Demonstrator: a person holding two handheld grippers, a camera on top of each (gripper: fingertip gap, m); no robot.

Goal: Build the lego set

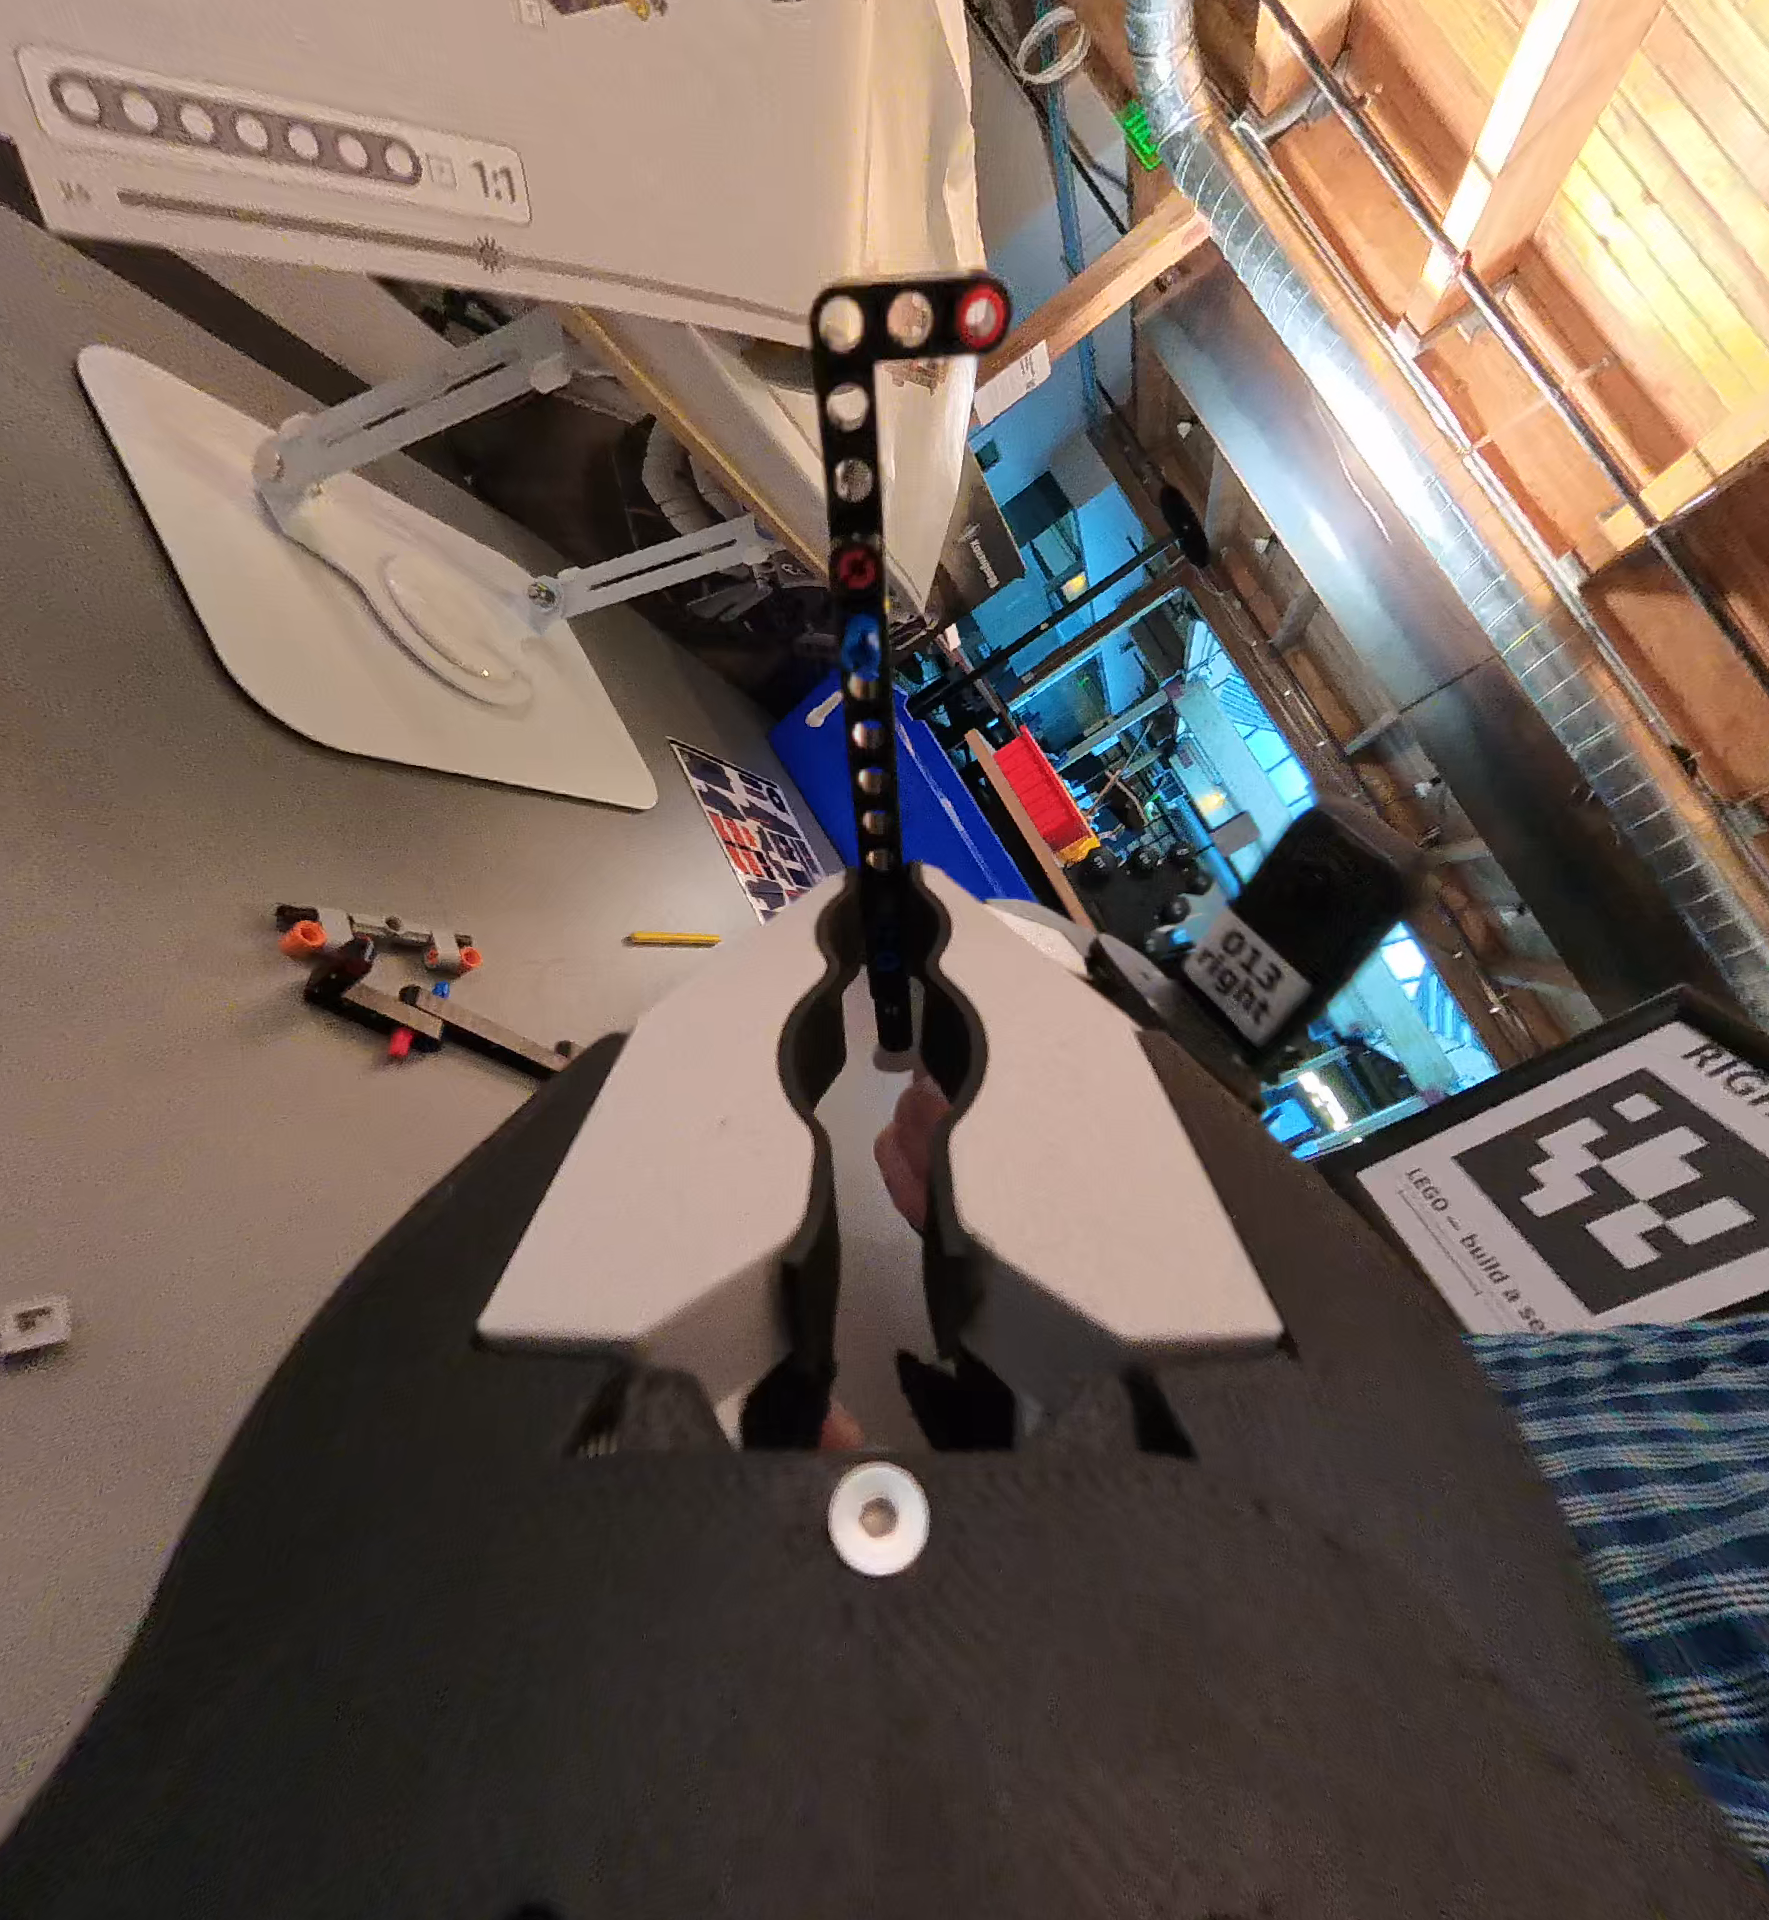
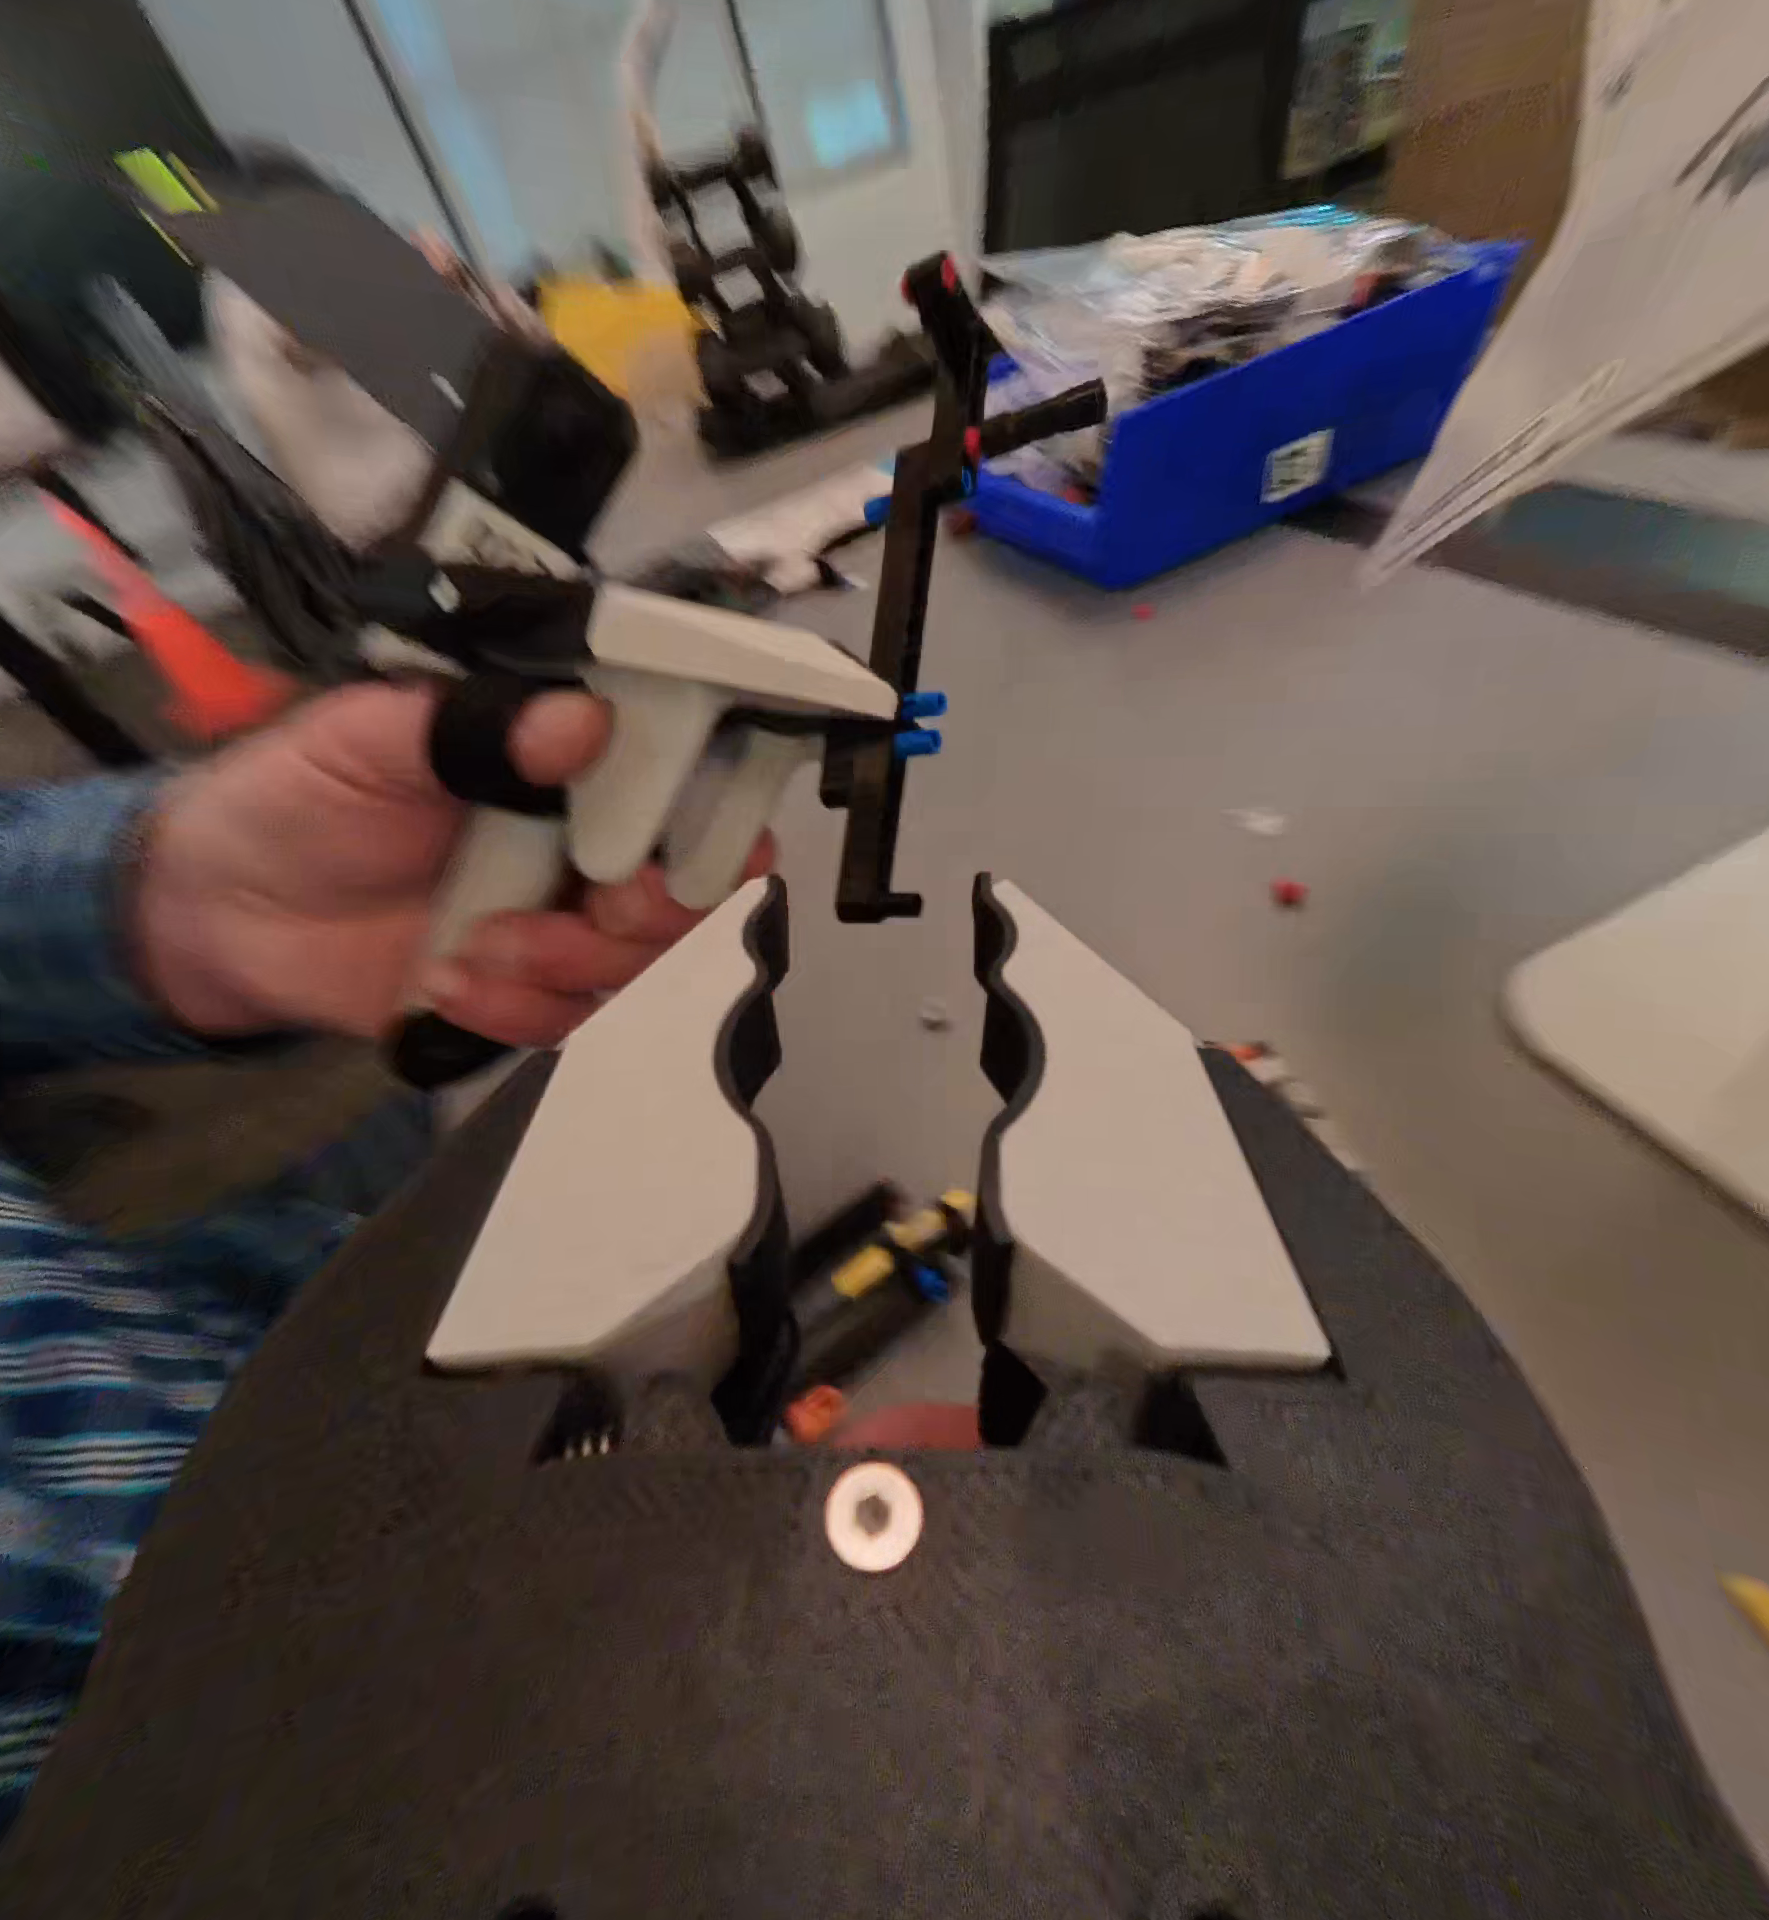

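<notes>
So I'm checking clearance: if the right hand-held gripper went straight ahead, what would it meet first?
Probably the black beam assembly held by the left hand-held gripper; its lower end hangs just beyond the open right hand-held gripper. Depth is unclear.

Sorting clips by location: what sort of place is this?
Probably a workshop or lab, not a home: exposed metal ducting on timber ceiling, blue parts bin on the grey table, orange cone.

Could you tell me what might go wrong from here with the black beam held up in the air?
The left claw pinches the long black beam only near one end, so it could pivot or slip. The right claw is open just below it; closing off-centre might knock the blue pins loose.
</notes>
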